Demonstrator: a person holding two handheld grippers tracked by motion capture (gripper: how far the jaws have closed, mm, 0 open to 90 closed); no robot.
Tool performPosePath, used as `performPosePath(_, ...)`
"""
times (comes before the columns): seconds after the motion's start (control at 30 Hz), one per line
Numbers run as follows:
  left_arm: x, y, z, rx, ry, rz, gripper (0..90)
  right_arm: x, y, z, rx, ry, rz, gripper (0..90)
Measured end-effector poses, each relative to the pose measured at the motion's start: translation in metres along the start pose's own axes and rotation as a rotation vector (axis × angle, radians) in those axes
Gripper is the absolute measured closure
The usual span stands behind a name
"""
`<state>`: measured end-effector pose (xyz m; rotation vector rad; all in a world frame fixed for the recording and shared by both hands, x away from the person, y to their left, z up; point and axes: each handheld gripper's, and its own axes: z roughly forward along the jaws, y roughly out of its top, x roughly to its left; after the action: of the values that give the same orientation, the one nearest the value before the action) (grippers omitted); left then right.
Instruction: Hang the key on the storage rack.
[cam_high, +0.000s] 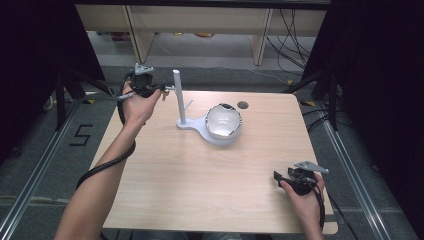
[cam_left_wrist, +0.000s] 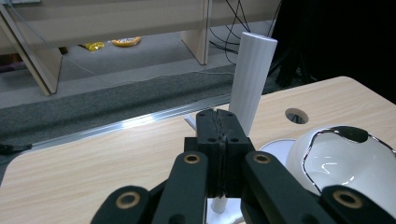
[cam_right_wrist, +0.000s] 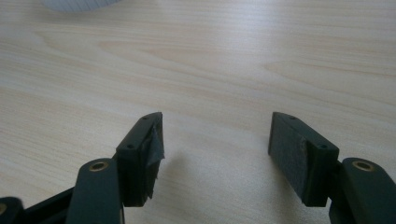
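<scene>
White stand (cam_high: 192, 124) sits alone on the far middle of the counter (cam_high: 200, 190): one flat, rounded base with one upright round post (cam_high: 179, 97) rising from its left end and one glossy dome (cam_high: 224, 121) resting on its right end. The post is matte white plastic with faint vertical ribbing, seen close in the left gripper view (cam_left_wrist: 252, 79). The dome is shiny, mirror-like, egg-shaped, with a dark patch at its far top (its make I cannot tell).

There are two grippers, one in each hand. The left gripper (cam_high: 167, 89) is raised just left of the post near its upper part; in its own view the two black jaws are pressed flat together with nothing between them (cam_left_wrist: 218, 140), and the post stands just beyond and to the right of their tips, whether touching I cannot tell. The dome (cam_left_wrist: 345, 163) lies lower right of them.

The right gripper (cam_high: 278, 176) rests low over the counter's near right corner, well apart from the stand. Its jaws are spread wide with bare wood between them (cam_right_wrist: 215, 144), their inner faces lined with dark, worn padding.

The counter is pale wood-grain laminate with one round hole (cam_high: 243, 105) near its far edge, just beyond the dome.
</scene>
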<state>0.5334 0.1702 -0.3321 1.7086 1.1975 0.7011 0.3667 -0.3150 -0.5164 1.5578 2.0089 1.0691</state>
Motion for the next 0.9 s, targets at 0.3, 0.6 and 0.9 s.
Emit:
performPosePath(0.3, -0.009, 0.001, 0.002, -0.003, 0.032, 0.053, 88.4, 0.0, 0.0, 0.001, 0.003, -0.018, -0.007, 36.6)
performPosePath(0.6, -0.014, 0.002, 0.005, -0.003, 0.04, 0.086, 88.5, 0.0, 0.0, 0.0, 0.0, 0.001, -0.001, 36.6)
performPosePath(0.9, -0.016, 0.001, 0.009, -0.012, 0.039, 0.08, 89.3, 0.0, 0.0, 0.001, -0.015, -0.007, 0.003, 36.5)
